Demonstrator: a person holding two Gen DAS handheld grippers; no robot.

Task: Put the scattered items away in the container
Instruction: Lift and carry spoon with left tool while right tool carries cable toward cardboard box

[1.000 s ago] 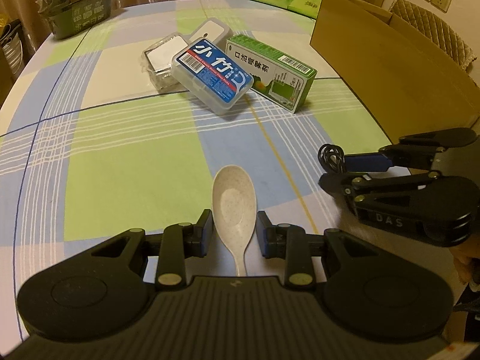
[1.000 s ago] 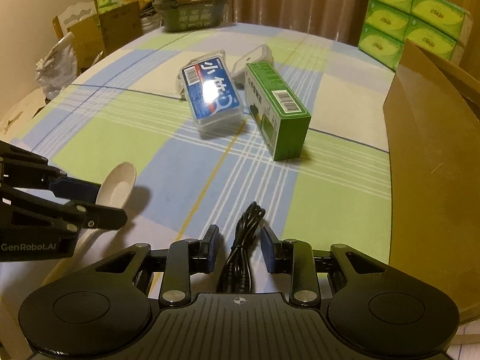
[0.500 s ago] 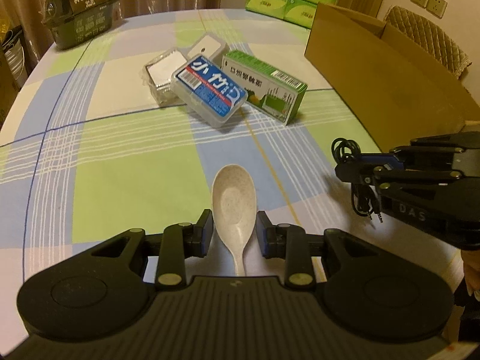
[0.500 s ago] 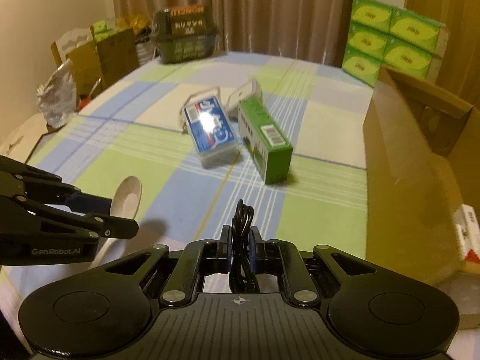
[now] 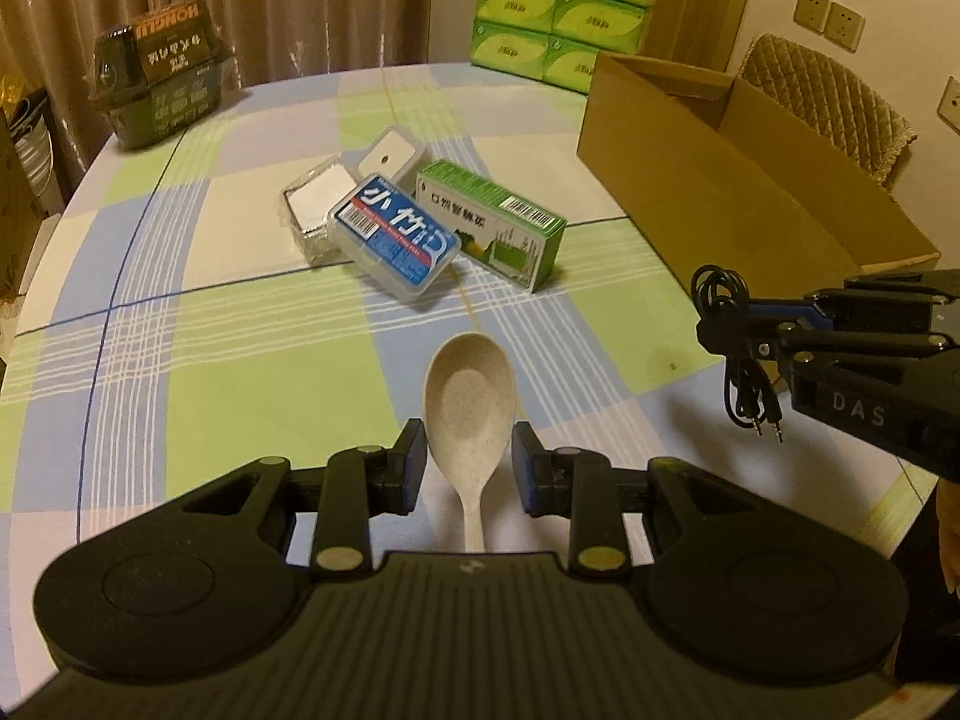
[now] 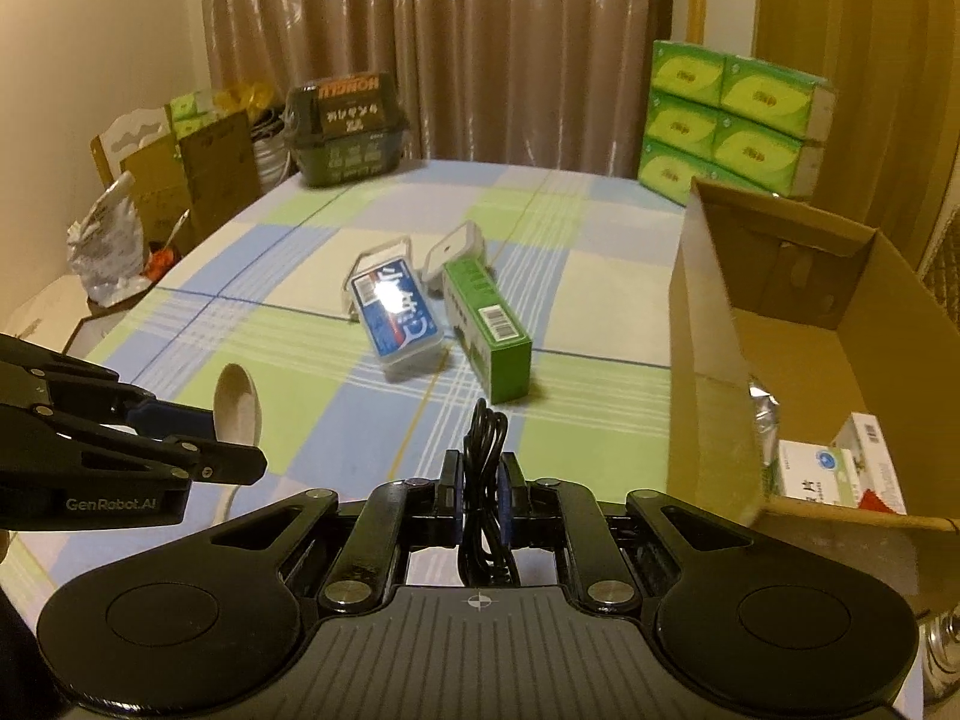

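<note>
the left gripper (image 5: 468, 456) has its two blue-padded fingers set on either side of a pale speckled plastic spoon (image 5: 469, 402), right where the bowl narrows into the handle; the pads look to be touching the bowl's edges, so it seems closed on the spoon, bowl facing up and pointing away from the hand, above the checked green, blue and white tablecloth (image 5: 240, 360). over on the right, the right gripper (image 6: 482, 489) is clamped tight on a coiled black audio cable (image 6: 485, 450), the loop poking out past the fingertips; from the left wrist view the same cable (image 5: 729, 336) hangs clear of the table with its two plugs dangling down. an open brown cardboard box (image 6: 708, 312) stands on the table just to the right of that gripper, and inside it sit a white medicine carton (image 6: 822, 474) and some silvery foil packaging (image 6: 762, 414). further up the table lies a small cluster: a clear plastic case with a blue and red label (image 5: 393, 240), leaning on a clear lidded tub with white contents (image 5: 315, 198), a small white rounded box (image 5: 390, 151) behind them, and a green and white rectangular carton (image 5: 492, 222) touching the labelled case on its right side. at the far edge of the table rests a dark green basket with a brown label (image 5: 162, 72), and stacked lime green tissue packs (image 5: 558, 6) stand behind the cardboard box.
</note>
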